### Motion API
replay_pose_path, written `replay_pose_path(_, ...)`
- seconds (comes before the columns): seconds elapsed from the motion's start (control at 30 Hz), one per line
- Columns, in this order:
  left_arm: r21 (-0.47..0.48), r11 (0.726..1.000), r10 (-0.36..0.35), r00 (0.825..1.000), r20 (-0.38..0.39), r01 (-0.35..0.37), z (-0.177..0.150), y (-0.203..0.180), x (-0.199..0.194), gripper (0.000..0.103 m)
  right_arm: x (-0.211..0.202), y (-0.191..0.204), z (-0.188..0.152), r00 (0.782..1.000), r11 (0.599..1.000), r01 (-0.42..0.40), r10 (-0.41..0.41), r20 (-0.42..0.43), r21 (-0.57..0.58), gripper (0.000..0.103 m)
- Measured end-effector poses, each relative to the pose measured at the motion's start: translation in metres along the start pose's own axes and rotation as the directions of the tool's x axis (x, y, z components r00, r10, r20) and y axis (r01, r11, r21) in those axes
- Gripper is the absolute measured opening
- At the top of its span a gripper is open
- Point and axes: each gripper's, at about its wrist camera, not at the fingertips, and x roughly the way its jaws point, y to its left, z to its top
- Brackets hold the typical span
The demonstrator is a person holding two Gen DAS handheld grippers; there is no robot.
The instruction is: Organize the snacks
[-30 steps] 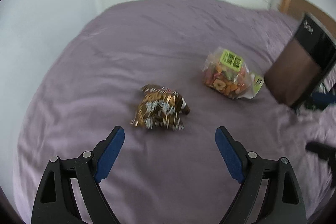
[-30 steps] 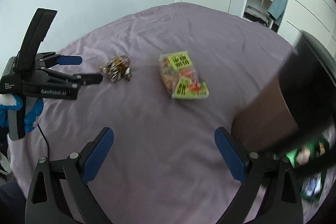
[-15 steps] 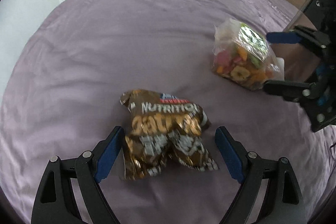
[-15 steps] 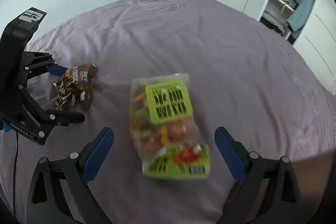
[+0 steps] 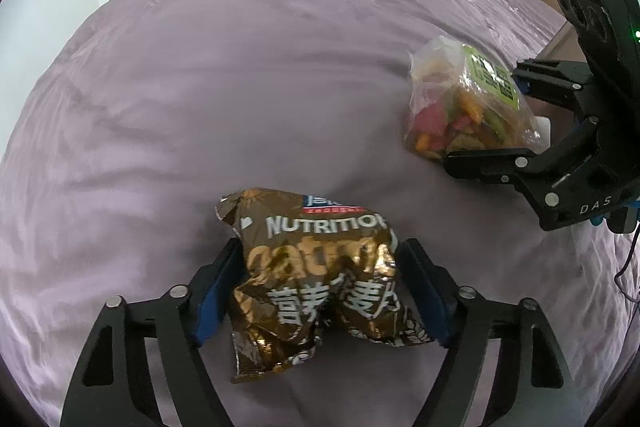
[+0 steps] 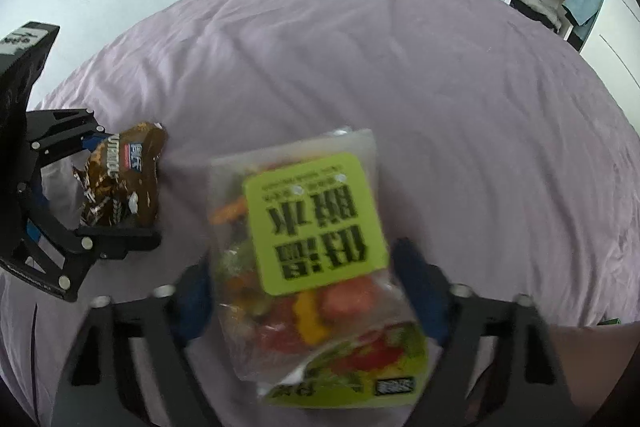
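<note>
On the purple bedspread, the crinkled brown-and-gold foil oat packet at six o'clock was clamped by the just-closing left gripper, the clear plastic bag of colourful crisps was squeezed by the closing right gripper, and nothing had yet been put away.

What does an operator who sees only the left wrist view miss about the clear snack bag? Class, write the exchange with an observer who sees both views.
Operator: Is the clear snack bag between both pads of the right hand-held gripper?
Observer: Yes, a blue pad stands on each side of it. The jaws have just been closing, but blur hides whether they press it.
Operator: What covers its top face?
Observer: A yellow-green label with large black characters, which read upside down in the right wrist view.
</note>
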Motion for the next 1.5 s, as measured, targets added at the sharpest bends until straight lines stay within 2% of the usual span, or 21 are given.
replay_pose_path(0.03,0.000,1.000,0.004,1.000,0.001,-0.004,0.001,0.000,0.000,0.069,-0.001,-0.001,0.000,1.000,1.000,-0.009,0.009,-0.002,0.004,0.066)
replay_pose_path(0.1,0.003,1.000,0.010,1.000,0.003,-0.010,0.001,-0.002,0.001,0.068,-0.002,0.000,-0.001,1.000,1.000,-0.012,0.012,-0.003,0.005,0.055)
replay_pose_path(0.3,0.014,0.999,0.029,0.999,0.019,-0.029,0.001,-0.004,0.004,0.060,-0.005,0.003,-0.004,1.000,1.000,0.004,-0.004,0.016,0.022,0.041)
replay_pose_path(0.53,0.039,0.995,0.095,0.994,0.048,-0.097,0.001,-0.015,0.000,0.052,-0.018,0.002,-0.008,0.999,0.999,0.001,-0.002,0.035,0.047,0.038)
replay_pose_path(0.77,0.003,0.990,0.139,0.988,0.074,-0.140,-0.006,-0.020,-0.022,0.051,-0.048,0.006,-0.018,0.998,0.996,0.002,-0.008,0.058,0.089,0.038)
replay_pose_path(1.23,-0.088,0.982,0.179,0.978,0.110,-0.170,-0.034,-0.046,-0.101,0.051,-0.141,0.058,-0.059,0.995,0.996,-0.009,0.000,0.101,0.085,0.038)
replay_pose_path(1.5,-0.077,0.980,0.194,0.970,0.145,-0.184,-0.064,-0.078,-0.149,0.051,-0.196,0.087,-0.096,0.990,0.994,0.000,-0.014,0.137,0.106,0.038)
